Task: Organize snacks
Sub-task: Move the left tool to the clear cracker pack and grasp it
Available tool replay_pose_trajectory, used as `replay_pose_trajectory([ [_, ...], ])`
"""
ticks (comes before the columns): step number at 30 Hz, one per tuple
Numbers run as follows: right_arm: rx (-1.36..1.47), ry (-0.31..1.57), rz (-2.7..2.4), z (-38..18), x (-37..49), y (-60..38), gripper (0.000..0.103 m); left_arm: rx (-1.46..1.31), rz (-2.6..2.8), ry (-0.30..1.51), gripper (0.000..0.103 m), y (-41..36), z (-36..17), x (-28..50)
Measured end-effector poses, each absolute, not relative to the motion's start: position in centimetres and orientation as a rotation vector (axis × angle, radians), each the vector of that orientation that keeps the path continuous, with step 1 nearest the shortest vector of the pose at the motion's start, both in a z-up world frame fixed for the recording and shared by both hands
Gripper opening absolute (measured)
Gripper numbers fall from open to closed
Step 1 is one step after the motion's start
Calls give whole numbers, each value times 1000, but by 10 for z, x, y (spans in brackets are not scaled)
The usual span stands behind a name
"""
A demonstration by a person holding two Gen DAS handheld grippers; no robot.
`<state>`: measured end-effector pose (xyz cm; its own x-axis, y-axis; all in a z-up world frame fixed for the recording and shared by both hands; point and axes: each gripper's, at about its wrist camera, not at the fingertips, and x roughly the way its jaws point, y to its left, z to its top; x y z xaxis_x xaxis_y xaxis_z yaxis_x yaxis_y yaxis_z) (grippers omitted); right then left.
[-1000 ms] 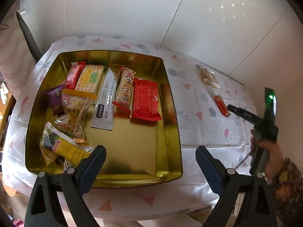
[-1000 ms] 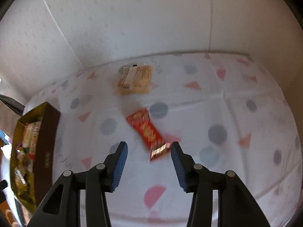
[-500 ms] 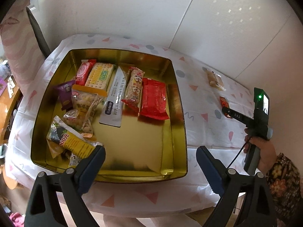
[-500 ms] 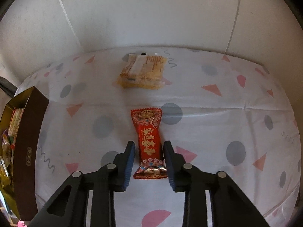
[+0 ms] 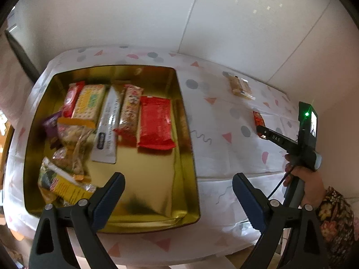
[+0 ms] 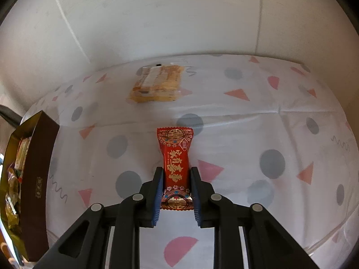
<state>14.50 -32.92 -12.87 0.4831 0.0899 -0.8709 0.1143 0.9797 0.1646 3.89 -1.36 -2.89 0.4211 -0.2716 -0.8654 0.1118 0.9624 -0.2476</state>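
A small red snack packet with gold characters (image 6: 177, 163) lies on the patterned tablecloth, and my right gripper (image 6: 176, 174) is shut on its lower half, pads pressing both sides. The left wrist view shows the same red packet (image 5: 258, 117) at the tip of the right gripper (image 5: 261, 131), held by a hand in a floral sleeve. My left gripper (image 5: 178, 187) hangs open and empty over the near edge of the gold tin (image 5: 186, 134), which holds several packets. A yellow biscuit pack (image 6: 157, 84) lies further back on the cloth.
White walls close off the far side of the table. The gold tin's brown outer wall (image 6: 38, 179) stands at the left of the right wrist view. The tablecloth (image 5: 215, 157) between tin and right gripper is bare. A dark chair back (image 5: 20, 56) stands at far left.
My right gripper has closed from wide apart onto the red packet, which now lies straight between the pads. The left gripper drifted sideways over the tin, still open.
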Motion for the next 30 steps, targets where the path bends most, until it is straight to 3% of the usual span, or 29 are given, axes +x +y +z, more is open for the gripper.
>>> replay_pose_trajectory([
  [16, 319, 940, -105, -133, 110, -379, 22, 23, -341, 1087, 97, -123, -24, 117],
  [30, 326, 855, -64, -135, 98, -382, 23, 109, -290, 1173, 101, -234, -71, 243],
])
